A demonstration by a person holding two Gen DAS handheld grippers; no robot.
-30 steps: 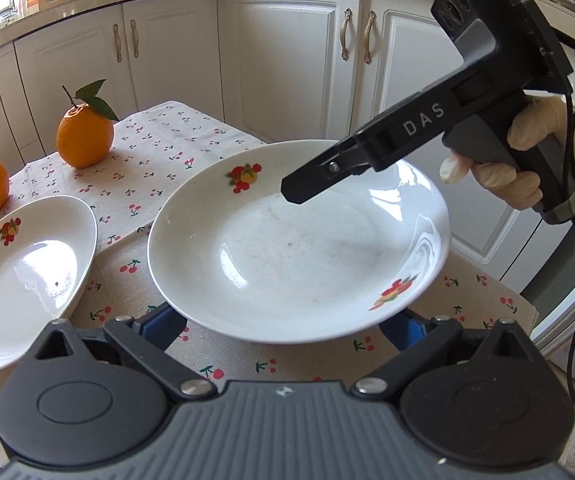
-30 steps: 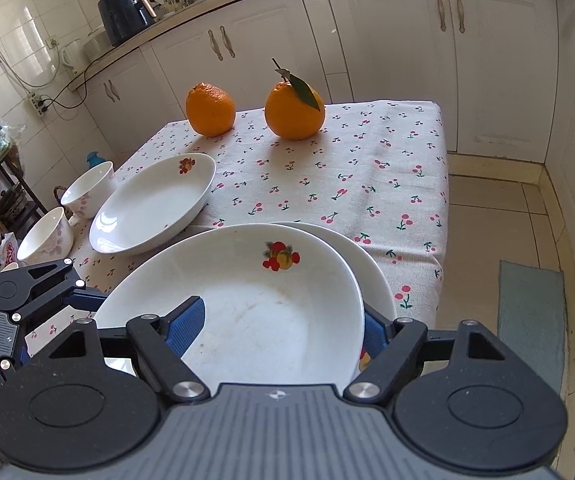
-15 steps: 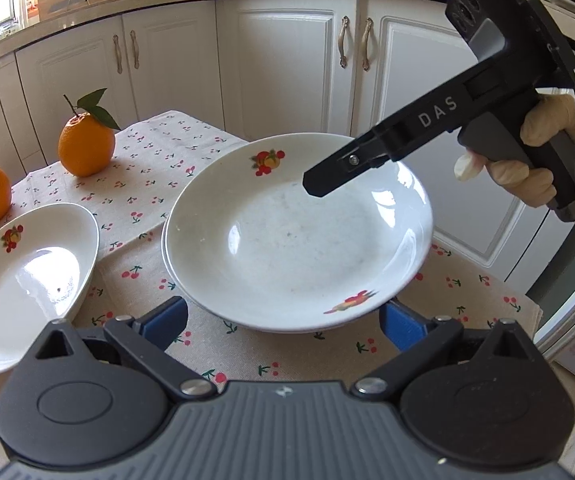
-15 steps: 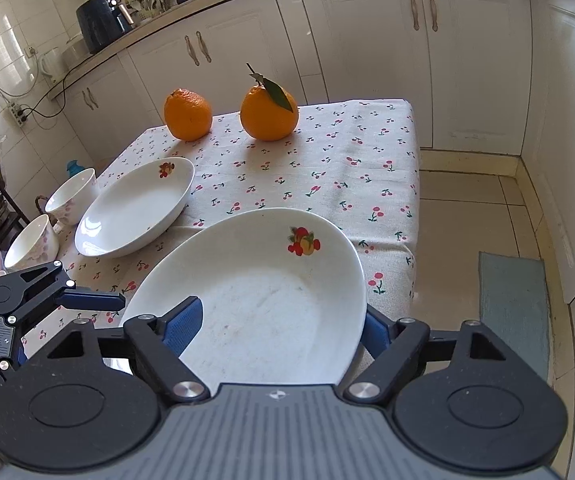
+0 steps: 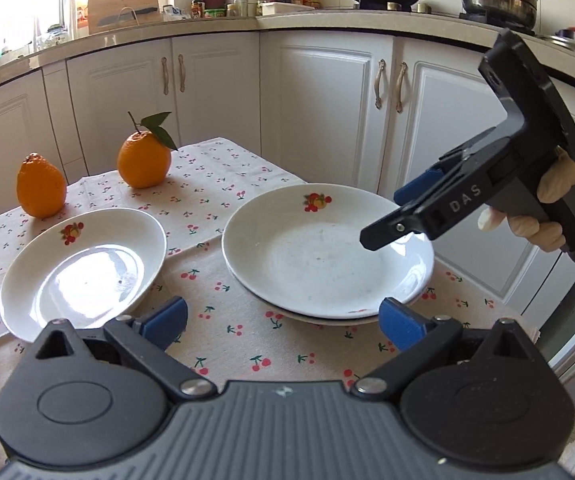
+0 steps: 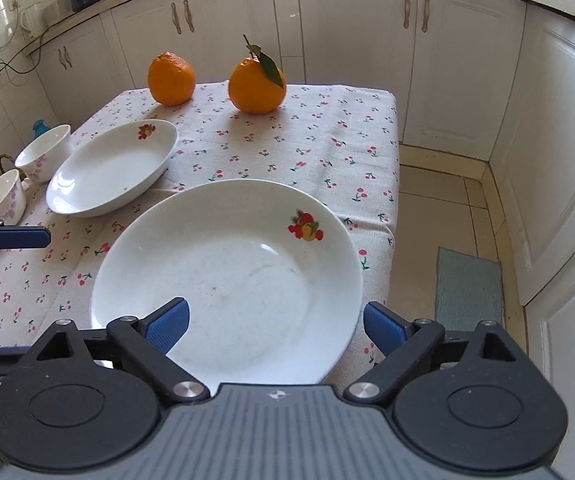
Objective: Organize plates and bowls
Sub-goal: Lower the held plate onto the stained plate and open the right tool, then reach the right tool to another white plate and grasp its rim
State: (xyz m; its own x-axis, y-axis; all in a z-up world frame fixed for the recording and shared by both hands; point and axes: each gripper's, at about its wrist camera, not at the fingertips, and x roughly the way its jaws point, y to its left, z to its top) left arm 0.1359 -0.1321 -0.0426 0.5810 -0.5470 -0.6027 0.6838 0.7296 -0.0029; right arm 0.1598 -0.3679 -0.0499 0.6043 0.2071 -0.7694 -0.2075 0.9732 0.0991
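A white plate (image 6: pixel 227 272) with a fruit print lies on top of a second plate whose rim (image 5: pixel 319 318) shows beneath it, near the table's right edge. My right gripper (image 6: pixel 275 326) hovers over the near rim, which sits between its jaws. The jaws are opening and the blue pads (image 6: pixel 385 328) stand clear of the plate. From the left wrist view the right gripper (image 5: pixel 397 216) hangs above the plate's right side in a gloved hand. My left gripper (image 5: pixel 283 322) is open and empty, back from the stack. Another fruit-print plate (image 5: pixel 83 272) (image 6: pixel 115 168) lies to the left.
Two oranges (image 6: pixel 171 78) (image 6: pixel 257 84) stand at the far end of the cherry-print tablecloth (image 6: pixel 307 152). Two white bowls (image 6: pixel 43 152) (image 6: pixel 3 196) sit at the left edge. The table's right edge drops to a tiled floor with a mat (image 6: pixel 467 288). White cabinets surround the table.
The upper plate has come down level onto the lower one. The right jaws have spread wide and let it go. The left gripper has drawn back from the stack.
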